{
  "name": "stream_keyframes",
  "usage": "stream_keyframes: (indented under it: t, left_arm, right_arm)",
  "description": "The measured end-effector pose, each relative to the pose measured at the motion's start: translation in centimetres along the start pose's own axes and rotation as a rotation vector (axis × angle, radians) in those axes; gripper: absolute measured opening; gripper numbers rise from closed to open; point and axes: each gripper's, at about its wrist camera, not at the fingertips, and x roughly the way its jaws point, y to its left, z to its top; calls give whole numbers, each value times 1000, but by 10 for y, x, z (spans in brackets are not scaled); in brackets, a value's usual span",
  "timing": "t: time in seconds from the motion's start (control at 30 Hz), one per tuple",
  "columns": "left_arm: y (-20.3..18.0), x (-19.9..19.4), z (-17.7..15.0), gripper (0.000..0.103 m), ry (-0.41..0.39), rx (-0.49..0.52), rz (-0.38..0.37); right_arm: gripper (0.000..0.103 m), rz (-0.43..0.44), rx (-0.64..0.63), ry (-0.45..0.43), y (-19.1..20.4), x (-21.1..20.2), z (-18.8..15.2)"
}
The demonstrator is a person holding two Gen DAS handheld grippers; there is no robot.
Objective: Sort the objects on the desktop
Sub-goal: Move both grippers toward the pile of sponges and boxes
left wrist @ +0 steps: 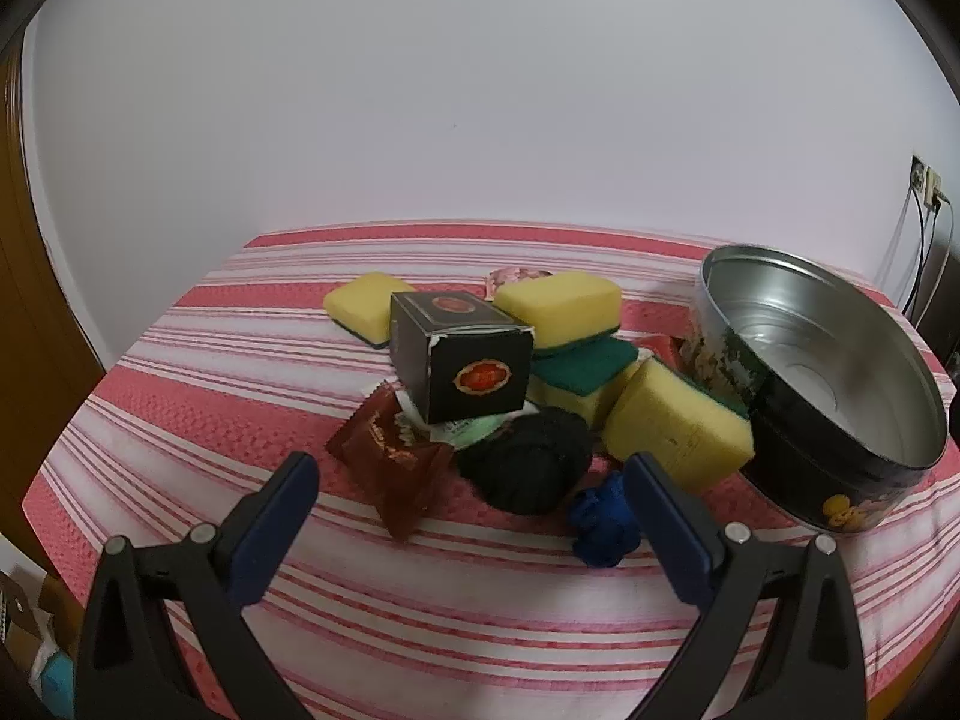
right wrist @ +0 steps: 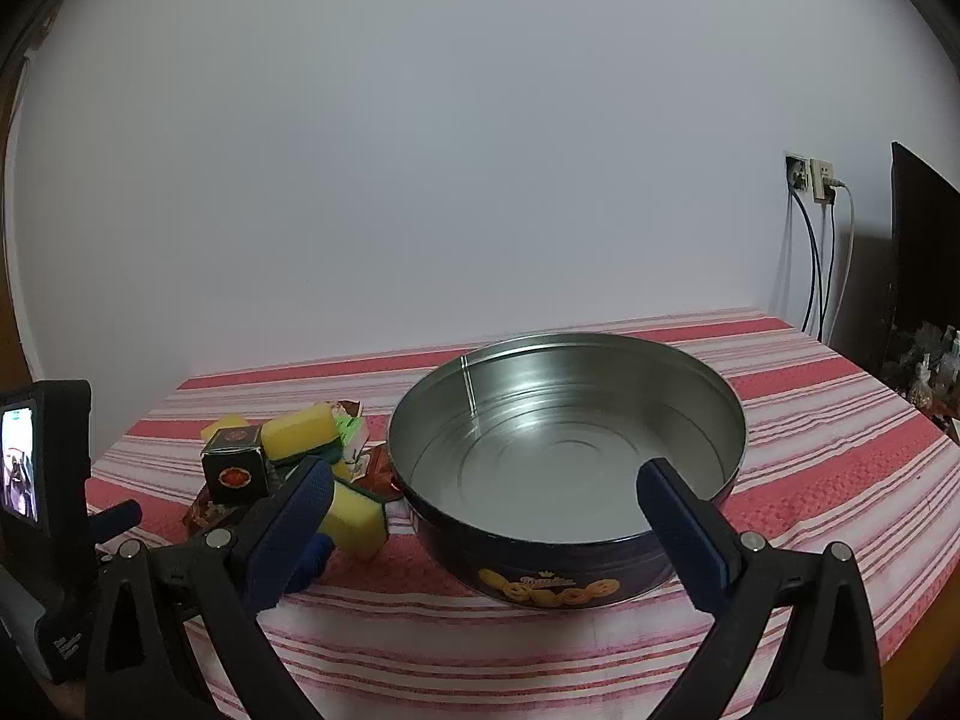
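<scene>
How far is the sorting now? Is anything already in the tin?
Nothing looks done: the round tin is empty. Nothing is in hand: the left gripper and the right gripper are open. Left: the sponges, the black box and the rest of the pile.

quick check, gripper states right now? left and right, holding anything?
Left gripper: open wide, holding nothing, aimed at the pile of things.
Right gripper: open wide, holding nothing, facing the empty tin.
</scene>
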Motion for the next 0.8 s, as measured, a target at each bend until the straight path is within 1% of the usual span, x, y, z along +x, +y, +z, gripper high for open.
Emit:
stream_keyframes:
  t: [0.57,0.8]
  left_arm:
    - [13,0,-7,102,24,-16,-9]
    - [19,4,-6,102,36,-22,-13]
  right_arm:
    - [102,68,-66,-6,20,-5,-4]
    - [102,87,-72,15,24,-2,-7]
